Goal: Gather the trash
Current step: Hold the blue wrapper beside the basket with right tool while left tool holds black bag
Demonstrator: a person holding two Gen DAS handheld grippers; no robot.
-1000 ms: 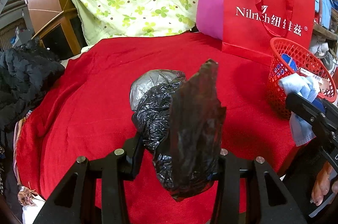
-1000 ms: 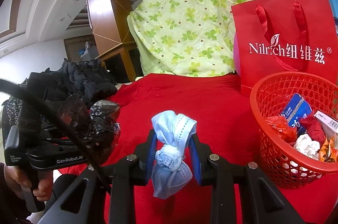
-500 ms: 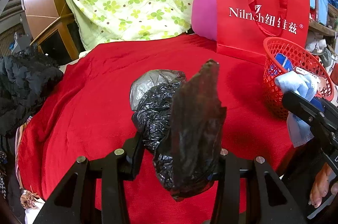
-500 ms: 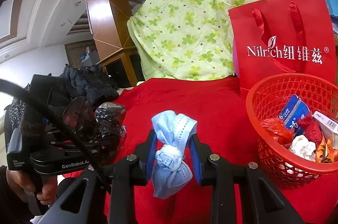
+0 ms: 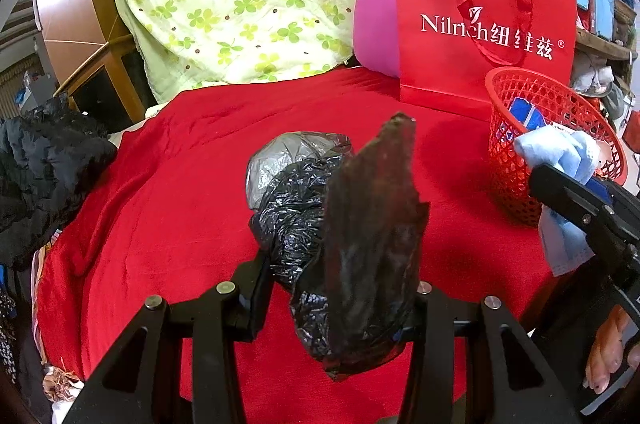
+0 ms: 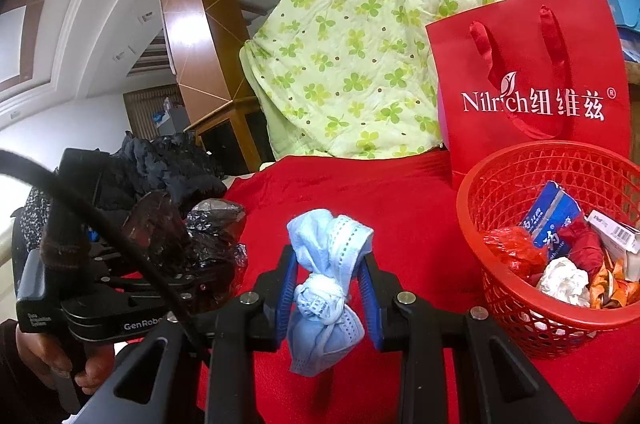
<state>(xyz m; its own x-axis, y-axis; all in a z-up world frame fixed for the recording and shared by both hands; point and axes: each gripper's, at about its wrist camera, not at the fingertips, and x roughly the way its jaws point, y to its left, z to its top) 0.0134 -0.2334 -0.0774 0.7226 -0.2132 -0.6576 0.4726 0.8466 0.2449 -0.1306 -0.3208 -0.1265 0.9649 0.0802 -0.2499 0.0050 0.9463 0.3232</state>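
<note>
**Both grippers loaded, drop into basket pending**

Crumpled black plastic bag wad (image 5: 352, 264), glossy, crinkled, with a stiff dark-reddish flap sticking up: pinched in left gripper (image 5: 336, 288), jaws part-way closed on it, held above the red cloth. Knotted light-blue fabric face mask (image 6: 326, 284), soft, perforated edge, tied into a bundle: clamped in right gripper (image 6: 328, 288), blue pads pressing both sides, jaws close to fully shut. Both items off the surface, neither over the bin yet.

Step in hand, as judged: carry to bin. Next move likely: swing the right gripper rightward over the rim of the round red plastic lattice basket (image 6: 516, 159), then open; left load to go the same way. Mask floppy, may snag on a pad; bag light, may cling.

Basket already holding a blue carton, white crumpled paper, red wrappers. Behind: red paper gift bag with white lettering (image 6: 560, 71), green clover-print quilt (image 6: 352, 63), all on the red plush bedspread (image 5: 192, 183).
</note>
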